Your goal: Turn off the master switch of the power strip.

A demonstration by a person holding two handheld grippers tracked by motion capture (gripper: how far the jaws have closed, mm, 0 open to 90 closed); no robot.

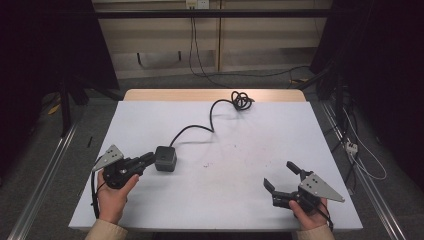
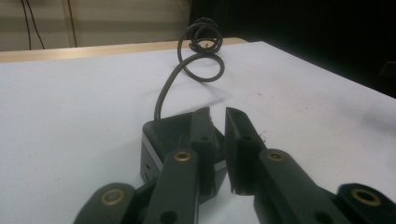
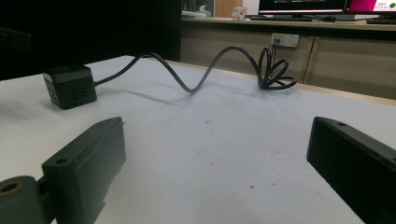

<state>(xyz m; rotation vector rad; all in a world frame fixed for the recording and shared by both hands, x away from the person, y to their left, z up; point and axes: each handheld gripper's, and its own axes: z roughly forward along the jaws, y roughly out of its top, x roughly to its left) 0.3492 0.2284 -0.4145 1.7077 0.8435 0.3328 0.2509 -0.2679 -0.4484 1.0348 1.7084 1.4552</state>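
A black cube-shaped power socket (image 1: 165,158) sits on the white table (image 1: 260,135), left of centre. Its black cable (image 1: 192,128) runs back to a coil (image 1: 241,100) at the far edge. My left gripper (image 1: 149,159) lies low just left of the cube, with its tips at the cube's side. In the left gripper view its jaws (image 2: 219,116) stand almost together with nothing between them, and the cube (image 2: 163,133) is right behind them. My right gripper (image 1: 280,174) rests at the front right, wide open and empty (image 3: 217,135). The cube (image 3: 70,86) is far off to its left.
A bare wooden strip (image 1: 215,95) marks the table's far edge. Beyond it are a wall outlet (image 3: 285,39), floor cables and dark curtains on both sides. Metal rails (image 1: 45,170) run along the table's left and right.
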